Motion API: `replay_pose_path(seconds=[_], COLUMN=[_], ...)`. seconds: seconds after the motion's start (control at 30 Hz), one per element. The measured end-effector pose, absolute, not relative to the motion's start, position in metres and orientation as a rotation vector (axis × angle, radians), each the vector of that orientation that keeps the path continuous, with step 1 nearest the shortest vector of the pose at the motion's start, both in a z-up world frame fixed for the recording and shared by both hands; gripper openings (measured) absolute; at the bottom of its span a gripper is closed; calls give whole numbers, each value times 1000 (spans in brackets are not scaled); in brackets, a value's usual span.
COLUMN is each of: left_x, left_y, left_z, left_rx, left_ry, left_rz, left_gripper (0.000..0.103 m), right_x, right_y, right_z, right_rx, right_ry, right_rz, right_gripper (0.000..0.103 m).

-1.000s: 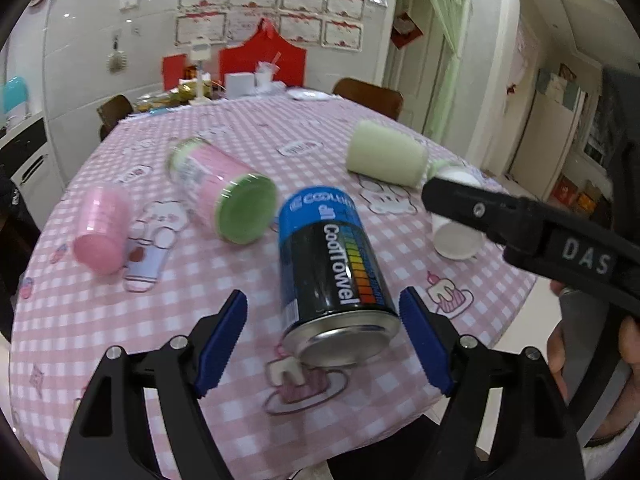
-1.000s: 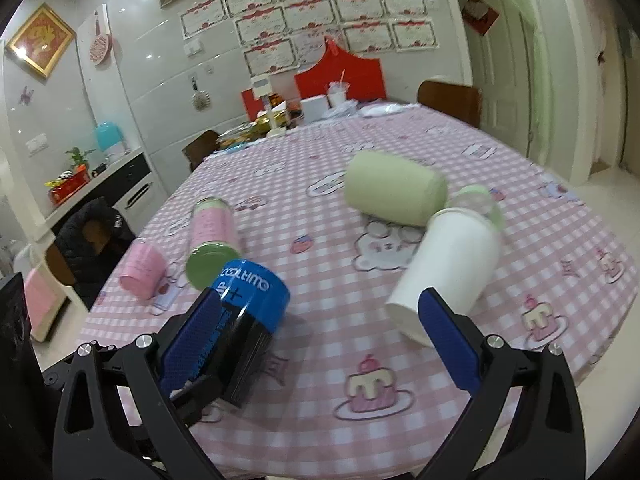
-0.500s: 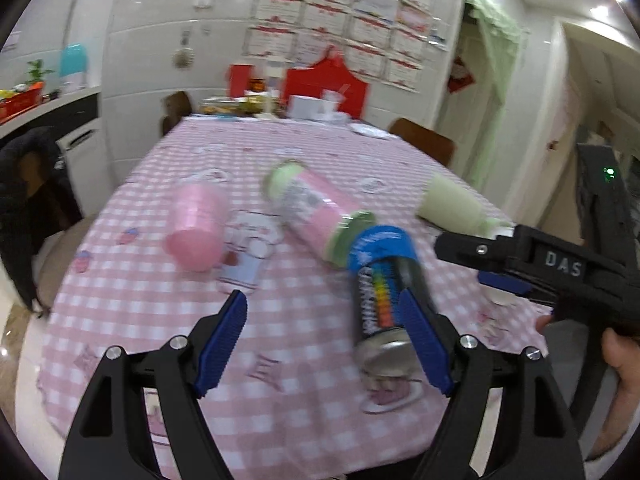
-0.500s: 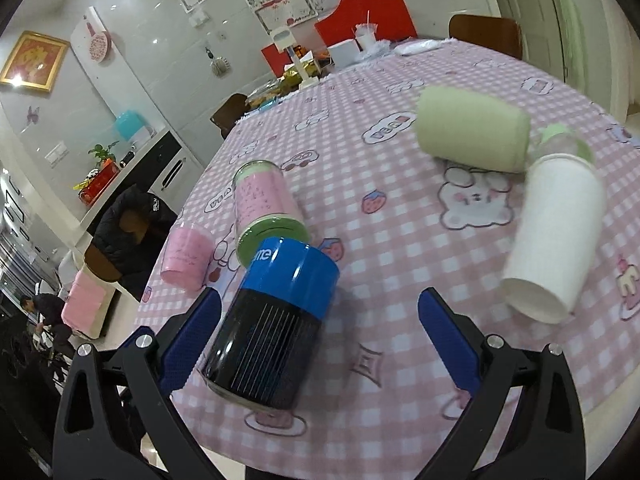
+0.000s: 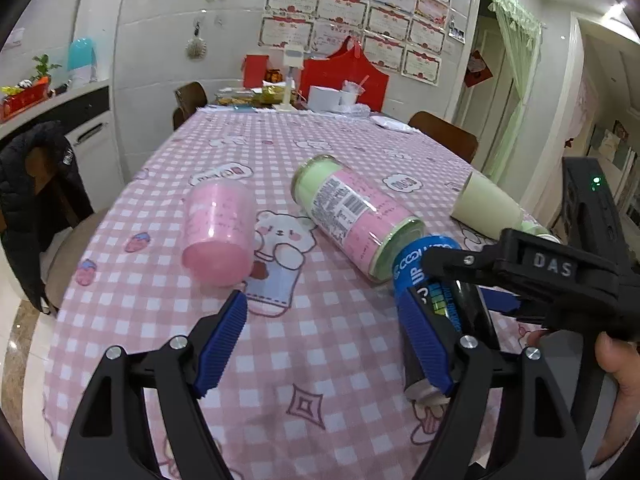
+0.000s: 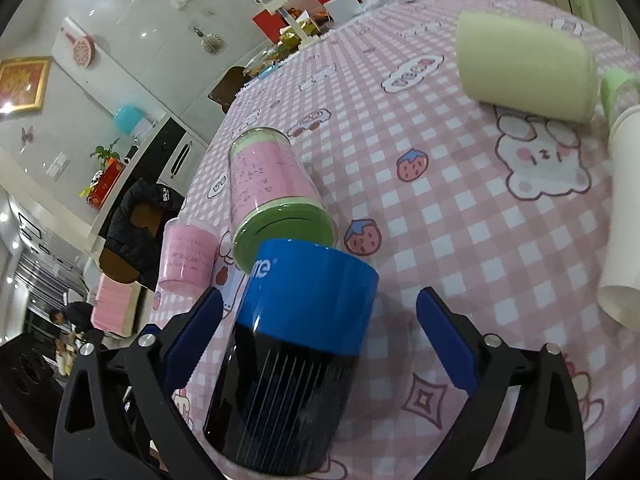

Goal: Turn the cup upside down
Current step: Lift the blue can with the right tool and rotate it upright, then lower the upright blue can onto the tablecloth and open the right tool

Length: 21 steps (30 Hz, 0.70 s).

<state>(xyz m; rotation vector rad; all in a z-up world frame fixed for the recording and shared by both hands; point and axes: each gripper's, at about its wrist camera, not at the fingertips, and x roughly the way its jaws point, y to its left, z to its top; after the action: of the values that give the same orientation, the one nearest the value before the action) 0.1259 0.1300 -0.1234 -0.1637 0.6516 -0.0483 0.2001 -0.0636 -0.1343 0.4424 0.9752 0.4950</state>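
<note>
Blue-and-black cup (image 6: 296,356): on its side on checked tablecloth (image 6: 460,200), between wide-spread right gripper (image 6: 316,344) fingers; left gripper (image 5: 332,344) just beside, fingers wide, empty

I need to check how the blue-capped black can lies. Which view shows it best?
The right wrist view: the blue-capped black can lies large and unobstructed between the open jaws. In the left wrist view, both grippers hide much of it.

Both views are bright under even indoor ceiling light. Small glare spots dot the glossy wall tiles (image 5: 160,20). Shadows on the table (image 6: 460,208) are soft and faint. Fisheye bending curves the edges, with black corners. The white cup (image 6: 624,216) at the right edge is slightly blurred.
</note>
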Motion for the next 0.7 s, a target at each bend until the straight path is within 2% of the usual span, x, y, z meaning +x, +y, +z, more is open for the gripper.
replay_pose_path(seconds=[0.03, 0.2, 0.4, 0.7], left_x=[128, 136, 140, 144], left_y=[129, 122, 107, 85], left_z=[-125, -128, -129, -131], left_rx=[-165, -164, -162, -172], left_ry=[653, 661, 663, 675], left_rz=[-53, -83, -133, -180], left_gripper=[77, 77, 77, 77], right_x=[202, 205, 202, 185], right_y=[-64, -61, -69, -97], right_z=[-135, -136, -133, -116], right_rx=[446, 464, 427, 298], right_ry=[981, 1003, 973, 834], right_rz=[497, 555, 530, 431], right_gripper=[82, 72, 72, 72])
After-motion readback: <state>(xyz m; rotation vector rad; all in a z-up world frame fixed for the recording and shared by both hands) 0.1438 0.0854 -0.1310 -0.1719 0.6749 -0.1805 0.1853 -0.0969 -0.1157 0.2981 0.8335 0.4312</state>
